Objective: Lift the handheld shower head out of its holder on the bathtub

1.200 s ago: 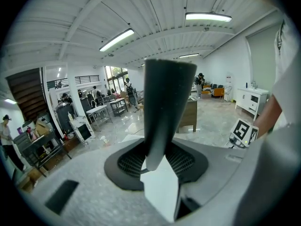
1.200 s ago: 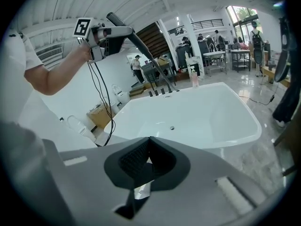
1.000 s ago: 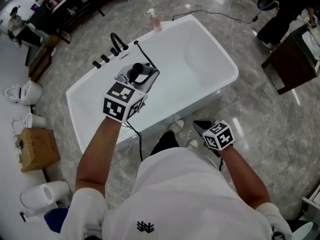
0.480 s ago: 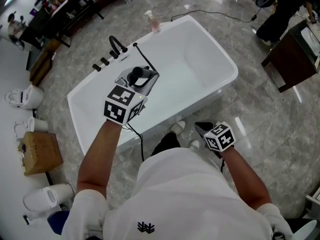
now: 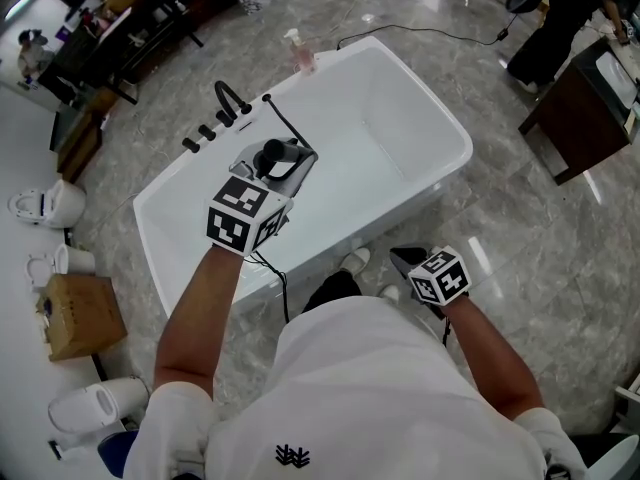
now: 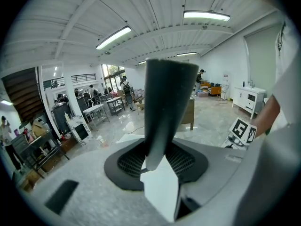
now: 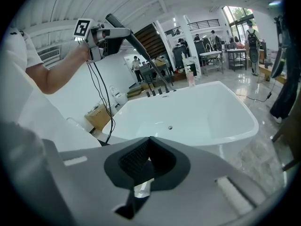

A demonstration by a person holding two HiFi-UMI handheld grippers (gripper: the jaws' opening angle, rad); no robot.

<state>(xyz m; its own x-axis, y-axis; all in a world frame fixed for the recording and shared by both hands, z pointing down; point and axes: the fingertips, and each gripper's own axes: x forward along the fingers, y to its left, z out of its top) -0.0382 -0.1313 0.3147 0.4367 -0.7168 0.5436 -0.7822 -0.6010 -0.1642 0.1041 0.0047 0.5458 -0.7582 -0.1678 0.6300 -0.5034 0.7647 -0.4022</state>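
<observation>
A slim black handheld shower head (image 5: 274, 152) is up in the air over the white bathtub (image 5: 440, 118). My left gripper (image 5: 285, 154) is shut on its handle. Its thin black hose (image 5: 286, 118) runs back down to the tub's deck by the faucet (image 5: 230, 94). In the left gripper view the dark handle (image 6: 167, 102) stands upright between the pads of the left gripper (image 6: 162, 161). The right gripper view shows the shower head (image 7: 134, 39) held high at the left. My right gripper (image 5: 405, 257) hangs low beside the tub, shut and empty (image 7: 148, 157).
Black knobs (image 5: 205, 128) and a pink soap bottle (image 5: 300, 50) sit on the tub's rim. A cardboard box (image 5: 82, 313) and white toilets (image 5: 45, 190) stand at the left. A dark wooden cabinet (image 5: 585, 108) and a standing person (image 5: 555, 23) are at the right.
</observation>
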